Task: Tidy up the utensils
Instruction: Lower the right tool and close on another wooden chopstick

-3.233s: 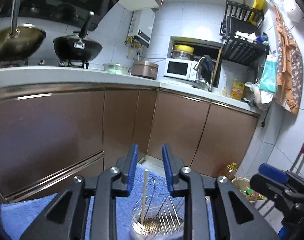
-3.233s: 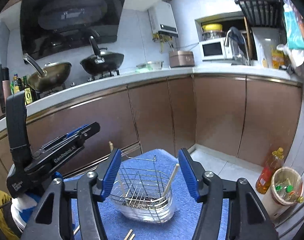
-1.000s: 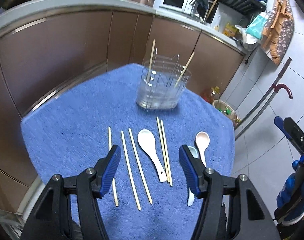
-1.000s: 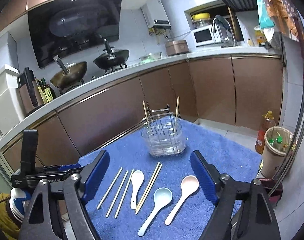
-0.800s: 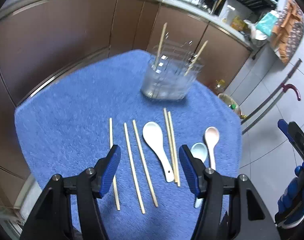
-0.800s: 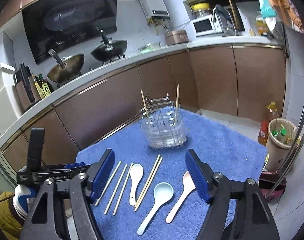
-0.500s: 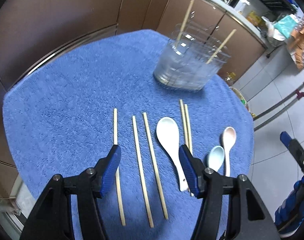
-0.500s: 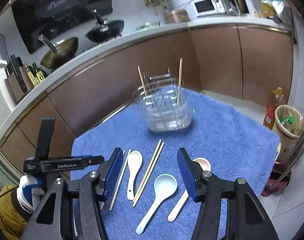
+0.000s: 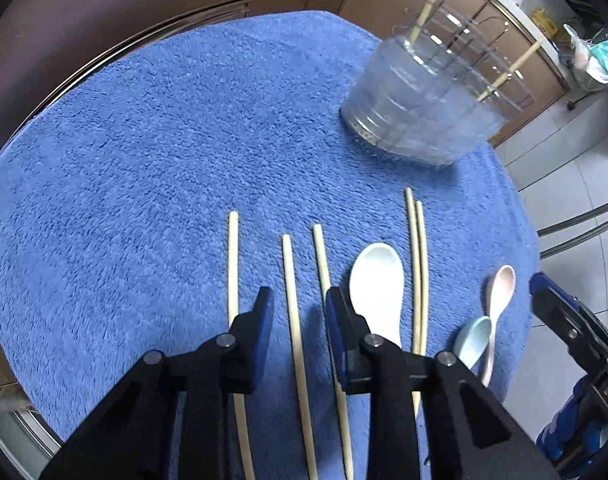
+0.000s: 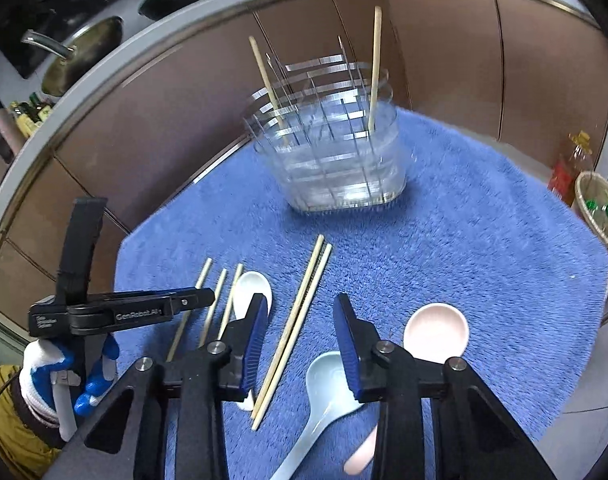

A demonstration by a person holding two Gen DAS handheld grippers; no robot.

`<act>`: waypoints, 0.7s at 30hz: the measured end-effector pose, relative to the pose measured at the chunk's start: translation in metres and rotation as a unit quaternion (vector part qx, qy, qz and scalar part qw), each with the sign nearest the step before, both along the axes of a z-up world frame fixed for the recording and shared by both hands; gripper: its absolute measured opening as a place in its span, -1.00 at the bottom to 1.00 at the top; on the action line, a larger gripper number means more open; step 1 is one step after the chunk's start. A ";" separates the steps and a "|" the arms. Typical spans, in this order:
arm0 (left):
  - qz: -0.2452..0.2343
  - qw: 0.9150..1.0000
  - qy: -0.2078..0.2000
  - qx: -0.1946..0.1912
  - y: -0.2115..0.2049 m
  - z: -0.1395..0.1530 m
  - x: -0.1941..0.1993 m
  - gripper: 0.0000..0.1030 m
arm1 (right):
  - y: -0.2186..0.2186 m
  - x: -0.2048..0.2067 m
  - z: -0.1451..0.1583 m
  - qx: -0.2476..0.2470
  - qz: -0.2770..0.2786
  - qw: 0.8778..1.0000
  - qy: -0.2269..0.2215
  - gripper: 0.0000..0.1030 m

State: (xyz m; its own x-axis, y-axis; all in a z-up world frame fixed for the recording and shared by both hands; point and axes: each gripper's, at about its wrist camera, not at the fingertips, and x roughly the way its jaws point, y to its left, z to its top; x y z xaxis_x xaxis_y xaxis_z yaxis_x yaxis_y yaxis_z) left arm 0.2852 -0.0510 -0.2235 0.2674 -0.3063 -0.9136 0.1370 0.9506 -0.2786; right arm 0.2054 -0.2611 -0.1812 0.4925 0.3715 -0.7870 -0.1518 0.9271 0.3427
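Your left gripper is closing around one pale wooden chopstick, nothing pinched yet. Your right gripper is narrowing over the paired wooden chopsticks in front of the clear wire-lined basket; centre both, then squeeze.

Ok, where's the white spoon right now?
In the left wrist view the white spoon lies flat on the blue towel, between a single chopstick on its left and a touching chopstick pair on its right.
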 end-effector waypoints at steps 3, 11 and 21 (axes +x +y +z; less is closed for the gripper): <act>0.001 1.000 0.010 0.006 -0.004 -0.007 0.006 -0.61 | 0.004 0.017 -0.013 -0.003 0.000 1.000 0.026 -0.48; -0.003 1.000 0.016 0.004 -0.006 -0.017 0.016 -0.69 | 0.018 0.057 -0.044 -0.027 -0.003 0.997 0.075 -0.58; -0.004 0.999 0.033 -0.014 0.011 -0.017 0.026 -0.74 | 0.035 0.085 -0.066 -0.070 -0.003 0.992 0.102 -0.70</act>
State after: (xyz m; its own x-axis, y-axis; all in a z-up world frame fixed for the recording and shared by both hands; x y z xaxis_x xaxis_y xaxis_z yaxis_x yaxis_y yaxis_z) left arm 0.3113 -0.0404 -0.2409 0.2043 -0.3337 -0.9203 0.1243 0.9413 -0.3138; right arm 0.2906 -0.2260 -0.2469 0.3185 0.2486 -0.9147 -0.0874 0.9686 0.2328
